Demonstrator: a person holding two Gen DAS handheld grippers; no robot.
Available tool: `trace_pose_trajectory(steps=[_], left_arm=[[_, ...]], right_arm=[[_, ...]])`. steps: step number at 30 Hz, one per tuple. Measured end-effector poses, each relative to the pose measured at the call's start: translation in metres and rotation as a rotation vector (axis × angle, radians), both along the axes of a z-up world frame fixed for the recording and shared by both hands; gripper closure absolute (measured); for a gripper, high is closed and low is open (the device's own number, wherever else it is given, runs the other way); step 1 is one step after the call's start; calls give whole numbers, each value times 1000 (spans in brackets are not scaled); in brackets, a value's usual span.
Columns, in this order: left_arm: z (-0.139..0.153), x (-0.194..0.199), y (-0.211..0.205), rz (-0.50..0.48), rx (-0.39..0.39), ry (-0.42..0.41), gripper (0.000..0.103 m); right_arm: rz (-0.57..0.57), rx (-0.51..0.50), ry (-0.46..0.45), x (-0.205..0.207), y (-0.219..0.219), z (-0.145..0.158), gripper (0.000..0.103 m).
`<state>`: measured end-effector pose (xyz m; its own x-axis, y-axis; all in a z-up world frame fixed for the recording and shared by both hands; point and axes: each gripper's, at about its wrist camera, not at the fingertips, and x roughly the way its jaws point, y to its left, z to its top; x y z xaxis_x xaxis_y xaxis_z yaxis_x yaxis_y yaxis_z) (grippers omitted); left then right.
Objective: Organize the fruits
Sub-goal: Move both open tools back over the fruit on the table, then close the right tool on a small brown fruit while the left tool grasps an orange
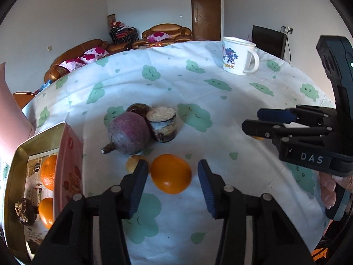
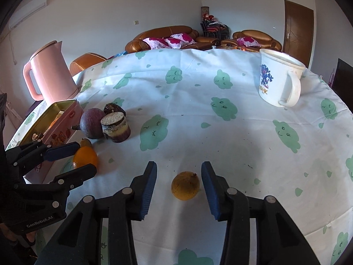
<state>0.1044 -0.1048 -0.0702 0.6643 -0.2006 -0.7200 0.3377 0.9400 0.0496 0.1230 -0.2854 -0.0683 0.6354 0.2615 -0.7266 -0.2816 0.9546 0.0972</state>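
An orange lies on the cloud-print tablecloth between the fingers of my left gripper, which is open, with a small gap on each side of the fruit. The right wrist view shows the same left gripper straddling that orange. My right gripper is open around a small yellow-brown fruit, its pads clear of it. A gold-rimmed pink tin at the left holds two oranges and a dark dried fruit.
A purple round root, a cut chunk, a dark fruit and a small brown fruit sit just beyond the orange. A white mug stands far right, a pink kettle far left. A hand holds the right gripper's handle.
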Motion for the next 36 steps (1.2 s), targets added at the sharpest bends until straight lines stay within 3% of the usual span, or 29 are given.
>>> trace_pose_trajectory(steps=[3,6,9,12,36], left_arm=[[-2,1,-2,-1,11,12,54],[-2,3,2,-1,-7,22,62],[-1,3,3,-7,-23,28,63],[0,2,4,-15,-34,24,63],[21,-20,18,14,-91,-149,63]], right_arm=[[12,2,35,4,1,-5,60],[23,2,71,8,2,-9,68],[42,-18,67,6,7,-9,75],[51,-22,57,4,9,-9,75],[111,7,-161,-26,13,19,75]])
